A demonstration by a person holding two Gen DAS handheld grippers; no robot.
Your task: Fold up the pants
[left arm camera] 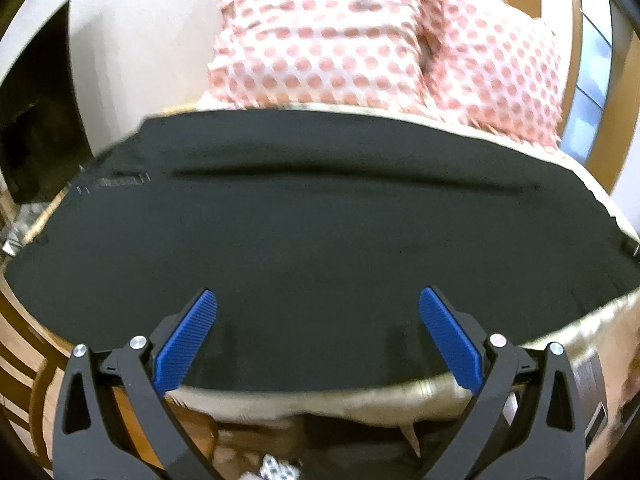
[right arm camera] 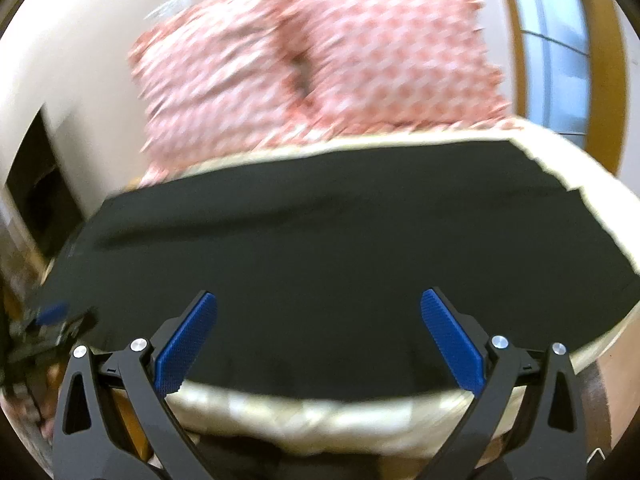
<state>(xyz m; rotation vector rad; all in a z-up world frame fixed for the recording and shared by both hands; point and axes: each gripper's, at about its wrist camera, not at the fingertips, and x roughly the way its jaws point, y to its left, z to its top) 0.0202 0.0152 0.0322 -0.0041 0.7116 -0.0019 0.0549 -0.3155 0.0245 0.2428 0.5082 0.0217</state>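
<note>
Cream bed (left arm camera: pixel 592 320), two dotted pillows (left arm camera: pixel 320 36), one black pants (left arm camera: pixel 320 220), two spread tongs (left arm camera: pixel 318 304)

A bed (left arm camera: pixel 320 400) with a cream, slightly shiny cover fills the lower part of both views, and two pillows (left arm camera: pixel 320 40) in white cases printed with pink dots lean side by side, touching, against a plain off-white wall (left arm camera: pixel 152 40) at its head. To the left of the pillows a dark rectangular opening (left arm camera: pixel 40 112) breaks the wall, its inside too dim to make out, and wooden slats (left arm camera: pixel 20 344) show at the lower left edge. On the right a window (right arm camera: pixel 556 40) in a curved wooden frame (right arm camera: pixel 516 60) lets in pale bluish daylight.
</note>
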